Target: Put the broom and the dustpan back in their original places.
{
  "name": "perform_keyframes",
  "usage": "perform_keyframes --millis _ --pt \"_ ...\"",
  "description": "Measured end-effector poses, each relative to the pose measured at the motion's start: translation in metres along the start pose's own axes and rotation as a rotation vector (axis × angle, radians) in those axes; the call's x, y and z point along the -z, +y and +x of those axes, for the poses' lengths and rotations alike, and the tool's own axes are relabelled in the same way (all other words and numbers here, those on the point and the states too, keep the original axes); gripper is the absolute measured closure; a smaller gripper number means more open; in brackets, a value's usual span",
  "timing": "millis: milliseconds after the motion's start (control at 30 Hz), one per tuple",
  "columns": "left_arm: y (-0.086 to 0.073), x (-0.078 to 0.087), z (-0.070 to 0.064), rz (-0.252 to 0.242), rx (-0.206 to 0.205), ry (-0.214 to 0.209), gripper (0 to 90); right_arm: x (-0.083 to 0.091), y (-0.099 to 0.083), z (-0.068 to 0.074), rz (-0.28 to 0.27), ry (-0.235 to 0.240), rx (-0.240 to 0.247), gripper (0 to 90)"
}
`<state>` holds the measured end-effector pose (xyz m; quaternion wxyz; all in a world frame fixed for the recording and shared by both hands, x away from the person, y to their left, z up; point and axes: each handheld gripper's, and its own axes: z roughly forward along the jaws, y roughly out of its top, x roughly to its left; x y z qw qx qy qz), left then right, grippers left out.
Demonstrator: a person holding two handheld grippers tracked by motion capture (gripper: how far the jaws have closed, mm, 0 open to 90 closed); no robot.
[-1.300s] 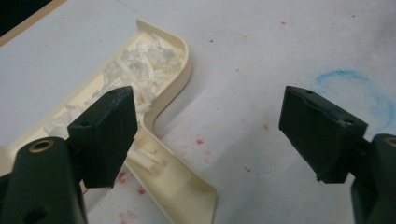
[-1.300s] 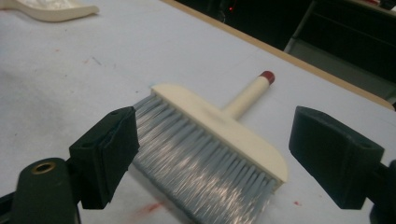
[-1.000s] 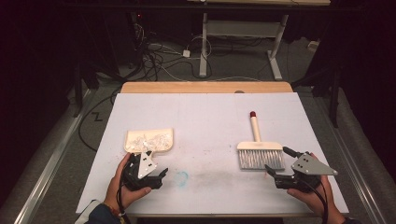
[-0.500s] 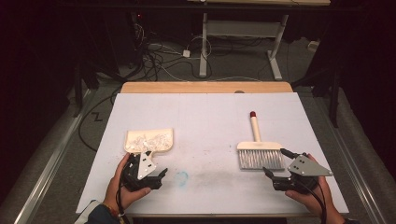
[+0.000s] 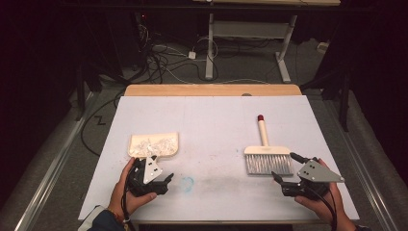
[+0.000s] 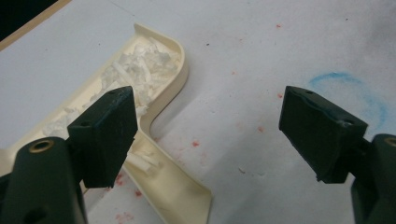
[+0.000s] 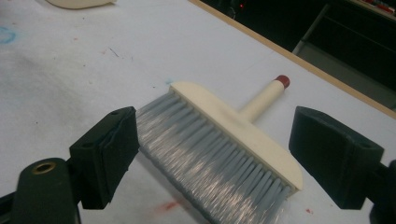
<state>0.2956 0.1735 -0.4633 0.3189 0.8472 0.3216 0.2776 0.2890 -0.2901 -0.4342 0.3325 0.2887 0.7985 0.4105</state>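
Observation:
A cream dustpan (image 5: 153, 144) holding white shreds (image 6: 135, 65) lies on the white table at the left. My left gripper (image 5: 161, 175) sits just below it, open, with the pan's handle end (image 6: 173, 191) beside its left jaw and nothing between the jaws (image 6: 210, 107). A cream brush (image 5: 267, 156) with grey bristles (image 7: 205, 154) and a red-tipped handle (image 7: 282, 80) lies at the right. My right gripper (image 5: 285, 166) is open at the bristles' lower right corner. In the right gripper view its jaws (image 7: 217, 126) stand on either side of the brush head without touching it.
A faint blue chalk circle (image 5: 186, 183) and small red specks mark the white table cover (image 5: 216, 120). A wooden strip (image 5: 211, 90) runs along the far edge. Beyond it are cables and desk legs on the floor (image 5: 202, 57).
The right gripper has edged slightly left toward the brush's bristles. The left gripper, dustpan and brush have stayed where they were.

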Motion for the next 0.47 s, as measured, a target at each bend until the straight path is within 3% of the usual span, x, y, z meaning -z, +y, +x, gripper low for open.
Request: perform_keyframes --millis 200,467 --pt "0.0020 -0.0018 -0.0020 -0.003 -0.005 0.001 17.7 0.0049 0.0036 0.0036 -0.015 -0.012 0.015 16.5" --pt "0.0008 -0.0006 -0.0010 -0.001 0.002 0.028 17.7 0.0028 0.0038 0.0051 -0.008 0.006 0.031 16.5"
